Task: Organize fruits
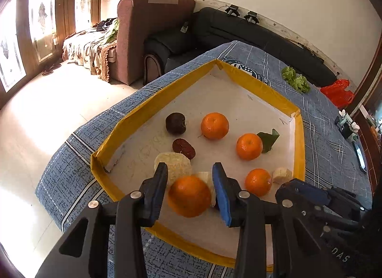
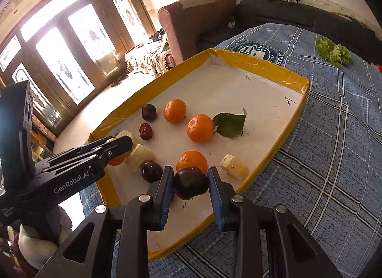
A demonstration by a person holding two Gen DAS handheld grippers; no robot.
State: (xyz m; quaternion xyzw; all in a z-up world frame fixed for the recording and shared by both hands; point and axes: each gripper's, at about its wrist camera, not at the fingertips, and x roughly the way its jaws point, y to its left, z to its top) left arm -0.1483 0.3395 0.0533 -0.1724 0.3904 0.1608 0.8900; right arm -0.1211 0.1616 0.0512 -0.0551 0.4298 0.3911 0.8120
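A yellow-rimmed white tray (image 1: 152, 101) (image 2: 274, 67) lies on a blue plaid cloth. My left gripper (image 1: 189, 190) is shut on an orange (image 1: 189, 196), held over the tray's near left part; it shows from the side in the right wrist view (image 2: 119, 145). My right gripper (image 2: 191, 182) is shut on a dark plum (image 2: 190, 183) near the tray's front edge. In the tray lie three more oranges (image 1: 214, 126) (image 1: 249, 146) (image 1: 258, 182), a dark plum (image 1: 175, 123), a red date (image 1: 183, 148), pale banana pieces (image 1: 173, 165) (image 1: 282, 175) and a green leaf (image 1: 268, 139).
Green lettuce (image 1: 296, 79) (image 2: 334, 52) lies on the cloth beyond the tray. A red bag (image 1: 337, 92) sits at the far right. A brown armchair (image 1: 148, 29) and a dark sofa (image 1: 226, 31) stand behind the table. Another plum (image 2: 151, 171) lies by my right gripper.
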